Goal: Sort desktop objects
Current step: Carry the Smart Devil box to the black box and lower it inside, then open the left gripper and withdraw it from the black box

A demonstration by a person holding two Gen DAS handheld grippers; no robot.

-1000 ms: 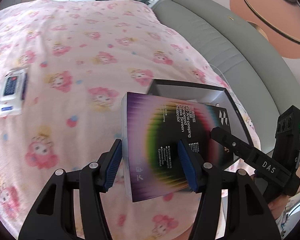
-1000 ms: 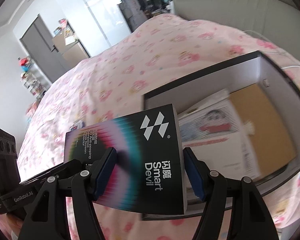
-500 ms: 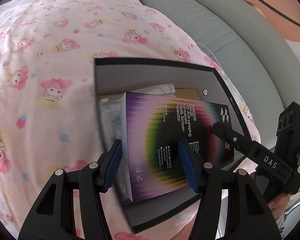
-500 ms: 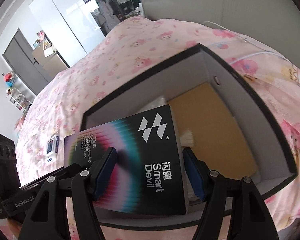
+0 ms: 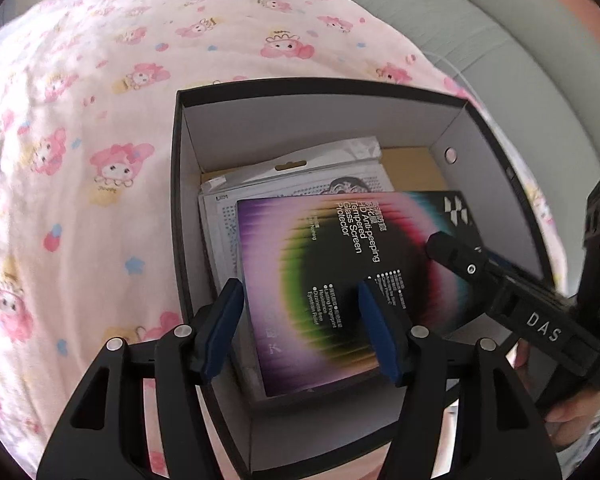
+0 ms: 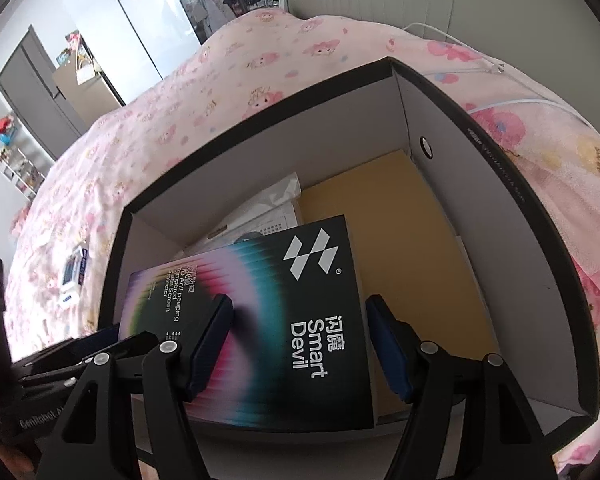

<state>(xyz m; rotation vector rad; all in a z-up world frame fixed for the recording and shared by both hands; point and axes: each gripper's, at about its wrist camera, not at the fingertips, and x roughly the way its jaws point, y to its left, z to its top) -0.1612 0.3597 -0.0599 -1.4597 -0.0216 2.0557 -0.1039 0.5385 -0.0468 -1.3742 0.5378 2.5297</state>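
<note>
Both claws are clamped on the same thing. My left claw (image 5: 300, 328) pinches the near edge of the protector box (image 5: 352, 288), one blue pad (image 5: 224, 328) under its left side and the other on the printed face. My right claw (image 6: 296, 356) grips the opposite end, its jaws straddling the "Smart Devil" lettering.

The protector box hangs tilted inside the black carton (image 6: 496, 160), low over the white packets (image 5: 300, 176) stacked at the left, not yet lying flat as far as I can tell. A tan sheet (image 6: 400, 232) covers the carton floor on the right.

I judge it light, stiff and flat, with a glossy, slick sleeve; tempered glass inside means no dropping it or flexing it. The short edges are the place to hold, as I do now, and I'd ease one claw off only once it rests.

The carton sits on the bed (image 5: 100, 80), and a small pack (image 6: 73, 276) lies well apart on the pink cover.
</note>
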